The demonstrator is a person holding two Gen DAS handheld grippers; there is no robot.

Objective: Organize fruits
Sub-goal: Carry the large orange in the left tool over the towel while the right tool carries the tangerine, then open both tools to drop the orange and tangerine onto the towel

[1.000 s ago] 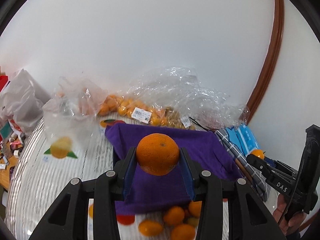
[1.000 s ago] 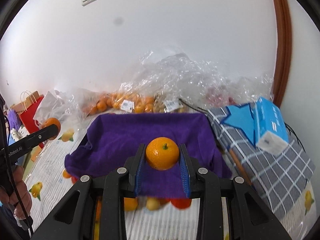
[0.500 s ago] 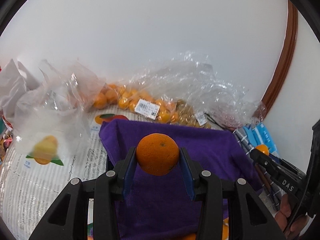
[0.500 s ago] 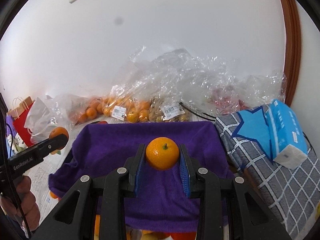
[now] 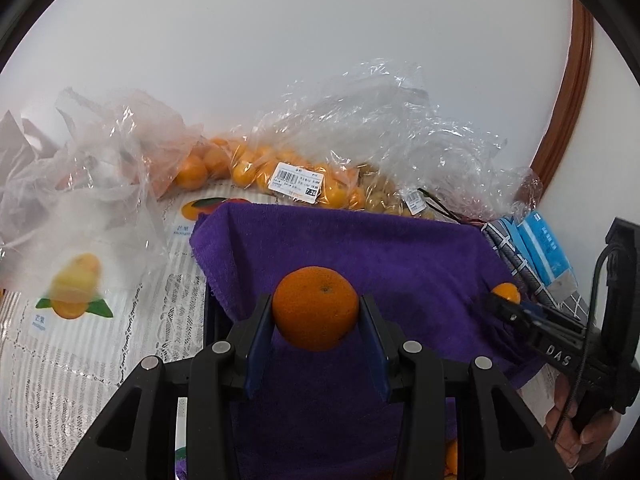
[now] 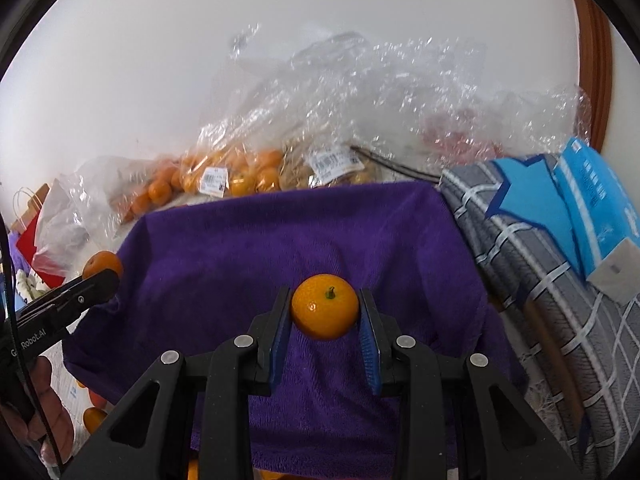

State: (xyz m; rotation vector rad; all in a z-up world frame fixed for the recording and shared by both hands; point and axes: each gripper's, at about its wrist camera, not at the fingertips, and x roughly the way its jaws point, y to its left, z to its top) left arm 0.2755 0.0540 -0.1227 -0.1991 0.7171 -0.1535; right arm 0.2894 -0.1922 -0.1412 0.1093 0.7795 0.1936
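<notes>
My left gripper (image 5: 316, 316) is shut on an orange (image 5: 315, 313) and holds it above the near part of a purple towel (image 5: 400, 264). My right gripper (image 6: 325, 310) is shut on a smaller orange with a stem (image 6: 325, 307), also above the purple towel (image 6: 240, 248). In the left wrist view the right gripper (image 5: 505, 300) shows at the towel's right edge with its orange (image 5: 506, 292). In the right wrist view the left gripper (image 6: 101, 276) shows at the towel's left edge with its orange (image 6: 102, 263).
Clear plastic bags of small oranges (image 5: 296, 180) lie behind the towel against the white wall. Crumpled empty bags (image 5: 80, 184) are at left. A grey checked cloth (image 6: 552, 280) with a blue tissue pack (image 6: 592, 200) lies at right. Loose fruit (image 6: 93, 418) sits below the towel's near edge.
Both grippers have moved forward over the purple towel, each still holding its orange. The loose fruit at the near edge has mostly dropped out of view.
</notes>
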